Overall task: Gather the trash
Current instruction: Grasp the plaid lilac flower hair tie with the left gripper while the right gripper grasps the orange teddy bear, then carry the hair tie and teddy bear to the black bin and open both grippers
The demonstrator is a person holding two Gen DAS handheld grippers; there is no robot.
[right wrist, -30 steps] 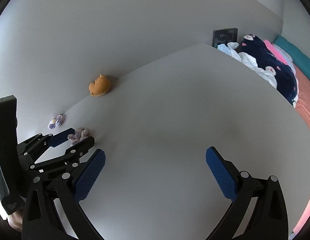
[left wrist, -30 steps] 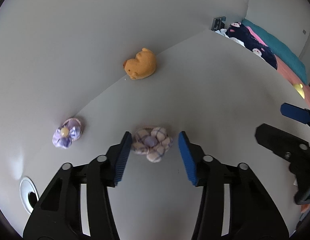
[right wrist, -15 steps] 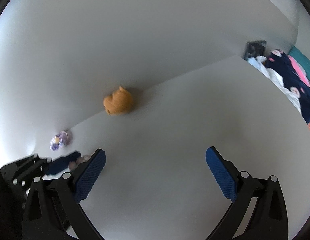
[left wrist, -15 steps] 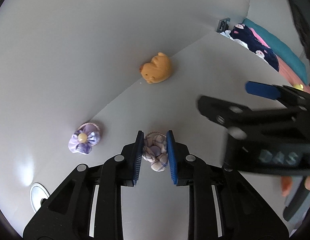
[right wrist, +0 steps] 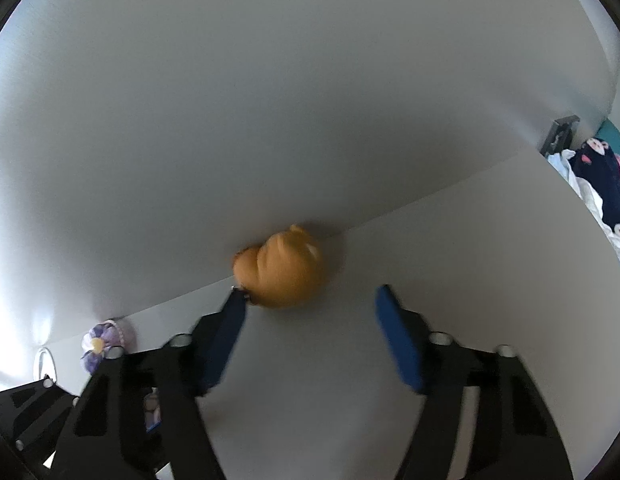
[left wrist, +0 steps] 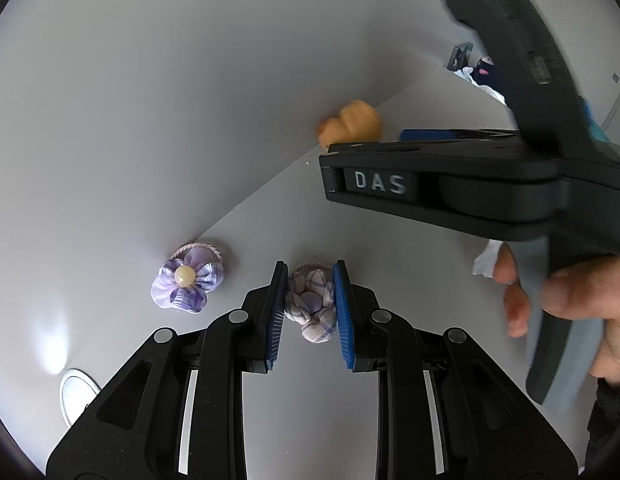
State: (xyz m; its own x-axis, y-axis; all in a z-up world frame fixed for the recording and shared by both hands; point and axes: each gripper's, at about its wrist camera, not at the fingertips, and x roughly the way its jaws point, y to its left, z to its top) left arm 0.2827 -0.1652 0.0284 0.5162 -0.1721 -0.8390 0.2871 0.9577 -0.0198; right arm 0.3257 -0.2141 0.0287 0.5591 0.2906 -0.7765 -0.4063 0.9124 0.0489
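My left gripper is shut on a pale plaid fabric flower that rests on the white table. A purple fabric flower with a yellow bead lies just left of it, against the wall; it also shows in the right wrist view. An orange plush toy sits against the wall. My right gripper is open, its fingers reaching either side of the toy's front, the left fingertip close to it. In the left wrist view the right gripper's body partly hides the orange toy.
A white wall rises directly behind the objects. A heap of dark and white clothes lies at the table's far right. A round white grommet sits at the near left. A hand holds the right gripper.
My left gripper closed on the plaid flower. My right gripper swung left and forward across the table up to the orange plush toy, staying open.
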